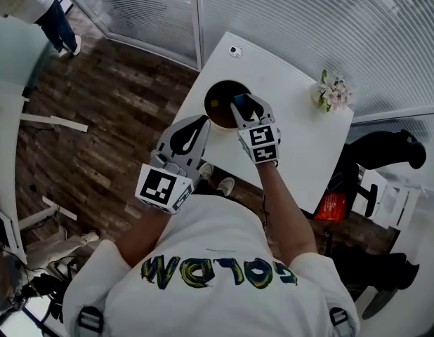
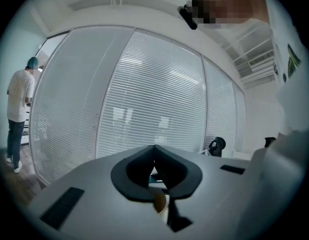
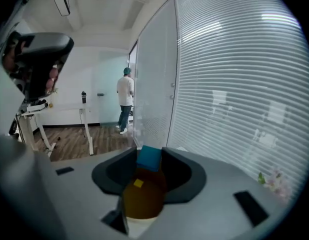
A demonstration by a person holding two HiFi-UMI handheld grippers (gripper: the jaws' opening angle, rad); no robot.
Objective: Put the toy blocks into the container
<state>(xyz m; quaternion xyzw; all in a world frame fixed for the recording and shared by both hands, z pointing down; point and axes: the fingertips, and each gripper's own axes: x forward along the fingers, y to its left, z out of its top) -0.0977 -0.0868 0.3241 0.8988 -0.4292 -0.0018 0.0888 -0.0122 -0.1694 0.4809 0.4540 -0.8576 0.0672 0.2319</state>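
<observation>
A dark brown round container (image 1: 220,111) stands on the white table (image 1: 301,139). My right gripper (image 1: 243,105) hangs over its opening, shut on a blue toy block (image 1: 239,104). In the right gripper view the blue block (image 3: 148,158) sits between the dark pads (image 3: 180,169), just above the container (image 3: 142,199). A small yellow block (image 3: 138,183) lies inside the container. My left gripper (image 1: 202,123) is held left of the container, off the table's near-left edge. Its jaws meet at the tips with nothing in them (image 2: 154,147).
A small bunch of flowers (image 1: 334,92) stands at the table's far right corner. A round fitting (image 1: 234,50) sits in the far corner. A black chair (image 1: 385,149) and a red object (image 1: 331,206) are to the right. A person (image 3: 125,96) stands by the glass wall.
</observation>
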